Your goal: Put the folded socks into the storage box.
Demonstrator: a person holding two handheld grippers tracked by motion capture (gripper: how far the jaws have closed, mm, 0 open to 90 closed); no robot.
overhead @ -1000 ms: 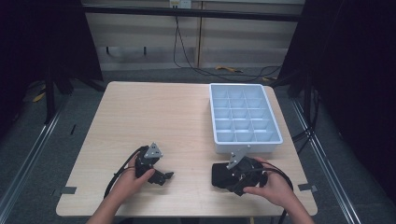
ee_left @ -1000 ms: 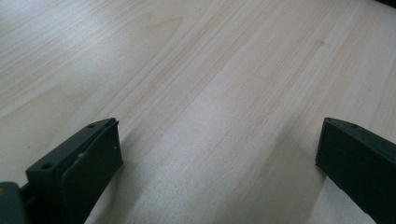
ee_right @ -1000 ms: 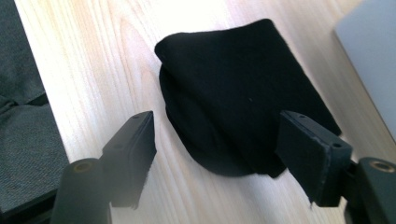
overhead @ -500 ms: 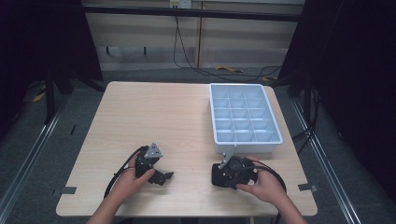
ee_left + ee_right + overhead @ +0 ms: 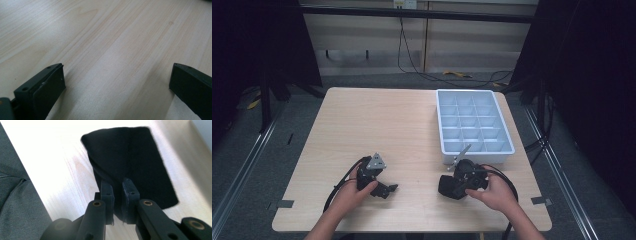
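A black cloth (image 5: 135, 162) lies on the wooden table (image 5: 382, 125) near its front edge, in front of the tray; in the high view the cloth (image 5: 445, 187) is a small dark lump. My right gripper (image 5: 117, 186) has just been closing and now pinches a fold of the cloth between its jaws; from above the right gripper (image 5: 456, 186) points left with a hand behind it. My left gripper (image 5: 387, 190) rests on the table at the front left. Its jaws stand wide apart in the left gripper view (image 5: 117, 75), with bare wood between them.
A pale blue-grey tray (image 5: 492, 156) with several empty compartments stands at the right of the table, just beyond the right gripper. Cables trail from both grippers towards the front edge. Dark floor and metal rails surround the table.
The right hand has shifted a little to the left over its gripper, and the jaws have closed on the black cloth. The left gripper has stayed where it was.
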